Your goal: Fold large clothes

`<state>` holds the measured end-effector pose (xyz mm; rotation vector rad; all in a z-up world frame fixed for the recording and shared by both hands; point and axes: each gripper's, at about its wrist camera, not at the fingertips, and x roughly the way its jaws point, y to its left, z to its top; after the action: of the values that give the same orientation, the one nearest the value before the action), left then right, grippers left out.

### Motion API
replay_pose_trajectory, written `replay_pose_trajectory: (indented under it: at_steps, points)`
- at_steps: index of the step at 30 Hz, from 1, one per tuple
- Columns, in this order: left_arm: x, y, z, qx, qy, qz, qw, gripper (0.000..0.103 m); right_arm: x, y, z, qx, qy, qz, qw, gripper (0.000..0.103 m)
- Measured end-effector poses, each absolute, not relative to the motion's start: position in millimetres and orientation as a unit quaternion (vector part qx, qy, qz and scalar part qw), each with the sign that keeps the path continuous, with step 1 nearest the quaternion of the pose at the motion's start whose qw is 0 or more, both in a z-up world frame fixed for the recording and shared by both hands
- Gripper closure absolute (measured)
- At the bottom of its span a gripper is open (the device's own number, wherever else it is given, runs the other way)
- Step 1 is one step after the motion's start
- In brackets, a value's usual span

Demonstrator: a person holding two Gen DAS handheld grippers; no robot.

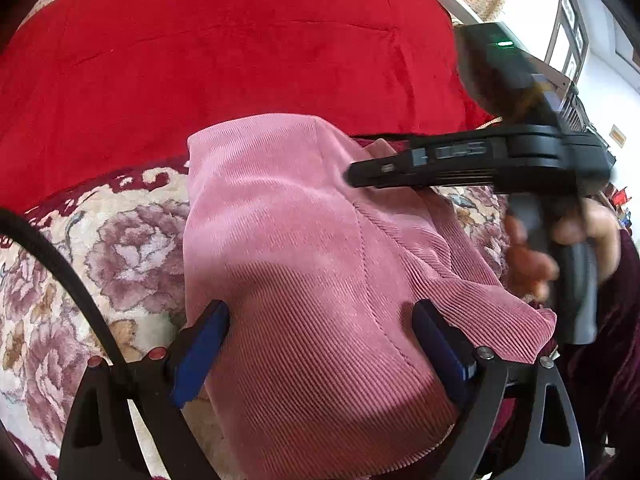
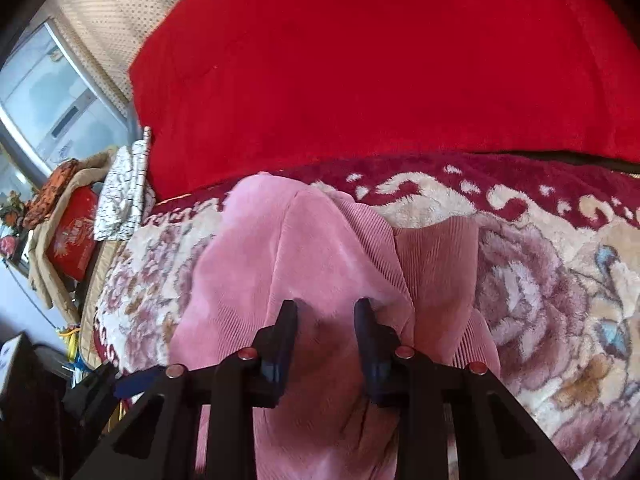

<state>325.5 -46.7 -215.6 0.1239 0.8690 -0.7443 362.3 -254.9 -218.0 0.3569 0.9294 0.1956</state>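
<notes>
Red blanket (image 1: 224, 52): fills the far field, 10 to 2 o'clock; plain, lightly creased.
Floral blanket (image 1: 120, 248): cream with mauve roses and maroon border; lies under the garment; seen at 9 o'clock in the left view, 3 o'clock in the right.
Pink corduroy garment (image 1: 304, 264): centre of both views; ribbed, bunched, seam running 12 to 6 o'clock.
Left gripper (image 1: 320, 352): fingers wide apart; garment lies between them.
Right gripper (image 2: 326, 332): fingers parted, narrower gap; over the garment; enters the left view at 3 o'clock.

No legible text found; pale markings on the side of the black plastic right gripper (image 1: 460, 160) are too blurred to read.
</notes>
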Motion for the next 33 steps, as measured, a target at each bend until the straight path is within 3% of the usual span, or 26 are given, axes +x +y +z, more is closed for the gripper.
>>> replay_pose_trajectory:
  at_steps: [9, 17, 24, 33]
  points:
    - [304.3, -17.9, -183.4, 0.055, 0.367, -0.367, 0.853, 0.011, 287.0, -231.1, -176.7, 0.107, 0.407, 0.159, 0.893, 0.071]
    - [309.3, -39.2, -228.9, 0.122, 0.429, -0.344, 0.826, 0.008, 268.7, -197.9, -227.6, 0.041, 0.457, 0.147, 0.876, 0.071]
    - [297.2, -35.7, -208.0, 0.109, 0.397, -0.327, 0.851, 0.007, 252.4, -199.1, -214.2, 0.060, 0.433, 0.115, 0.892, 0.068]
    - [238.8, -12.7, -181.8, 0.100, 0.320, -0.198, 0.921, 0.007, 201.4, -194.9, -175.0, -0.005, 0.360, -0.003, 0.933, 0.068]
